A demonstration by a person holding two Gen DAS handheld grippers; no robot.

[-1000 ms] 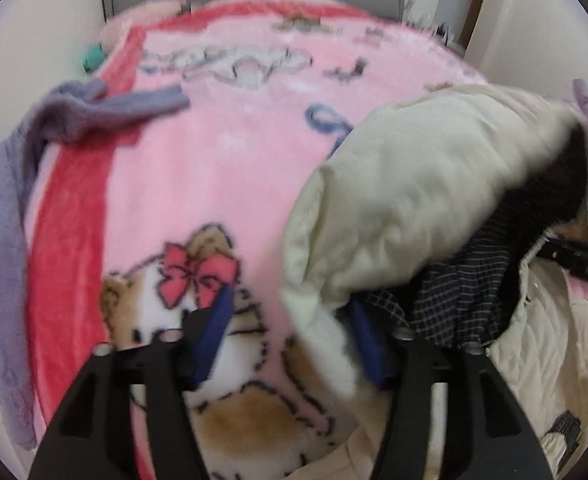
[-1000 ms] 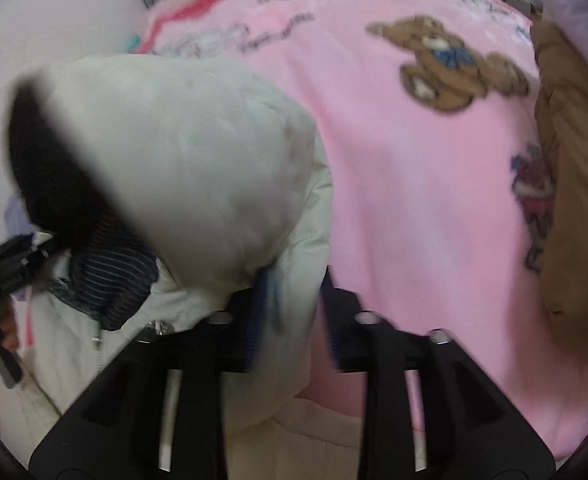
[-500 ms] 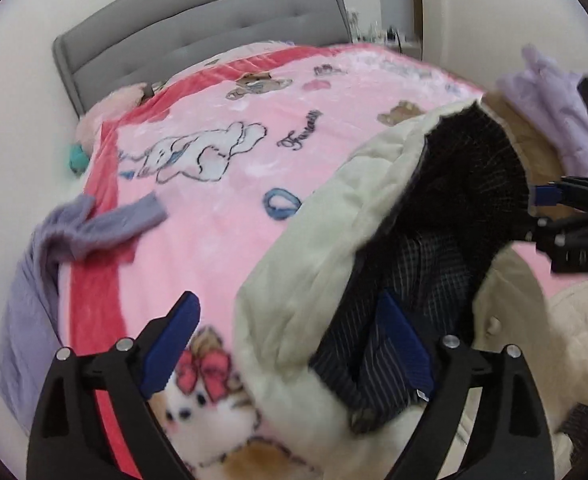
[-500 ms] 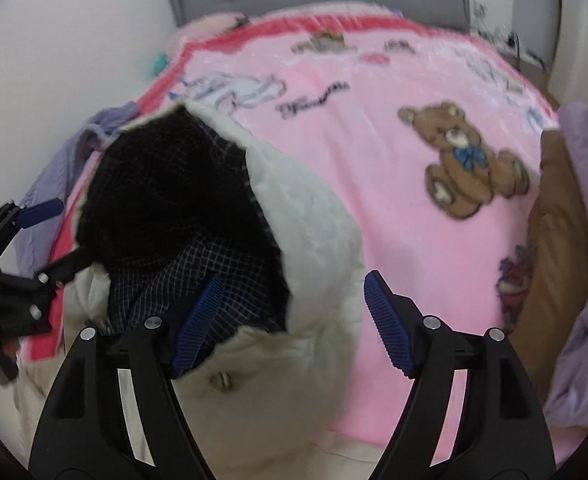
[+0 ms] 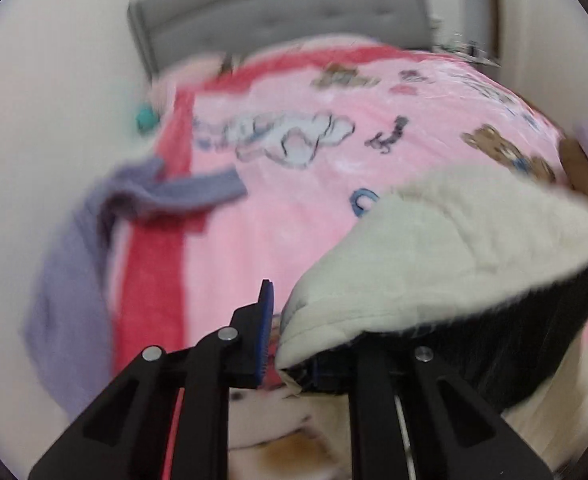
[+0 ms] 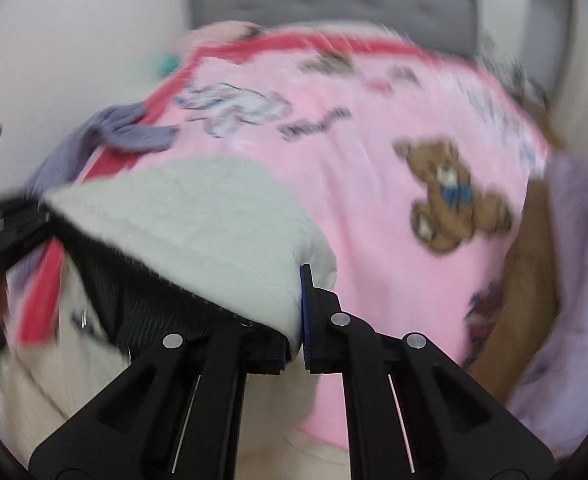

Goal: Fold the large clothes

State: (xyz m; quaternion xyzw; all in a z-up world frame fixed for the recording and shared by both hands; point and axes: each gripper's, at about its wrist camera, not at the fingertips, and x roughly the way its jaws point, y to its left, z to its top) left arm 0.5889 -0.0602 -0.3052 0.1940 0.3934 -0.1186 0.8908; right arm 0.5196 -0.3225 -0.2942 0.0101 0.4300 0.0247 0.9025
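Right up close, my left gripper is clamped on one corner of the cream jacket, and my right gripper is pinched tight on the opposite corner, so the edge is stretched between them with its dark checked lining showing underneath. Below the jacket lies the pink blanket with its teddy bear print. Left of the jacket, a purple garment hangs over the blanket's red border. Right of the jacket sit a brown garment and a lilac one. Beyond the jacket stands the grey headboard.
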